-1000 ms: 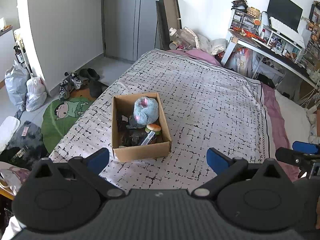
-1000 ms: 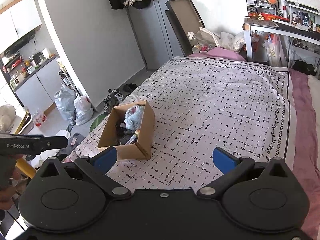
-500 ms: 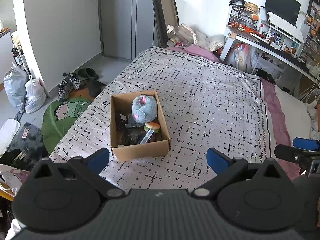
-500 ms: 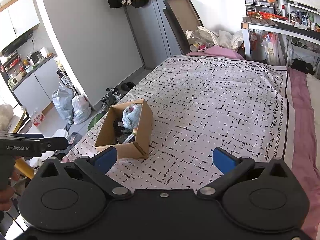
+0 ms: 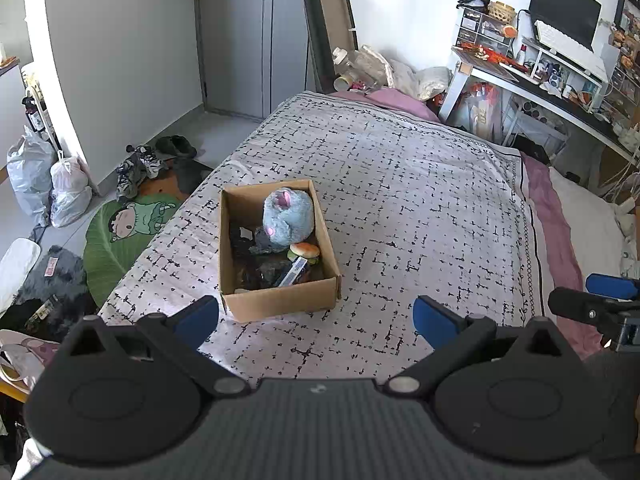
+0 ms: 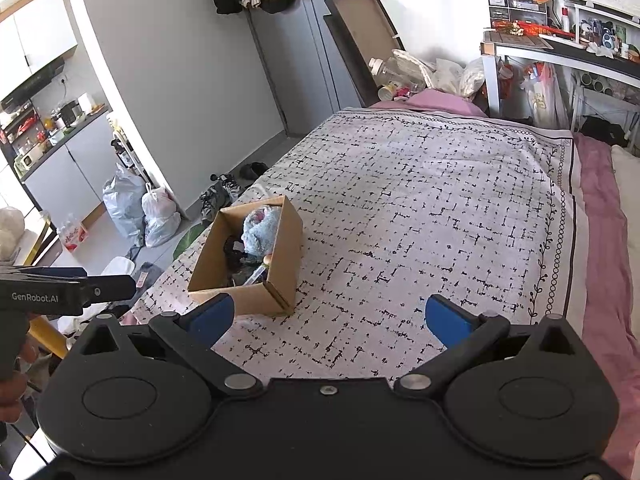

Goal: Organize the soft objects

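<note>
An open cardboard box [image 5: 280, 304] stands on the patterned bed cover [image 5: 420, 200] near the bed's left edge; it also shows in the right wrist view [image 6: 280, 248]. In it lie a blue-grey plush toy [image 5: 286, 218] with pink patches, a small burger-shaped toy [image 5: 305, 249] and dark soft items. The plush also shows in the right wrist view [image 6: 258, 230]. My left gripper [image 5: 316, 318] is open and empty, held above the bed just short of the box. My right gripper [image 6: 330, 318] is open and empty, to the right of the box and further back.
Shoes [image 5: 136, 168], a green cartoon mat [image 5: 124, 232] and plastic bags [image 5: 48, 188] lie on the floor left of the bed. A cluttered desk [image 5: 560, 84] stands at the right. Pillows and bottles [image 5: 372, 68] pile at the bed's far end.
Both grippers have drifted slightly, so the box sits a little lower and nearer in view. Both stay open and empty. Nothing in the box has moved.
</note>
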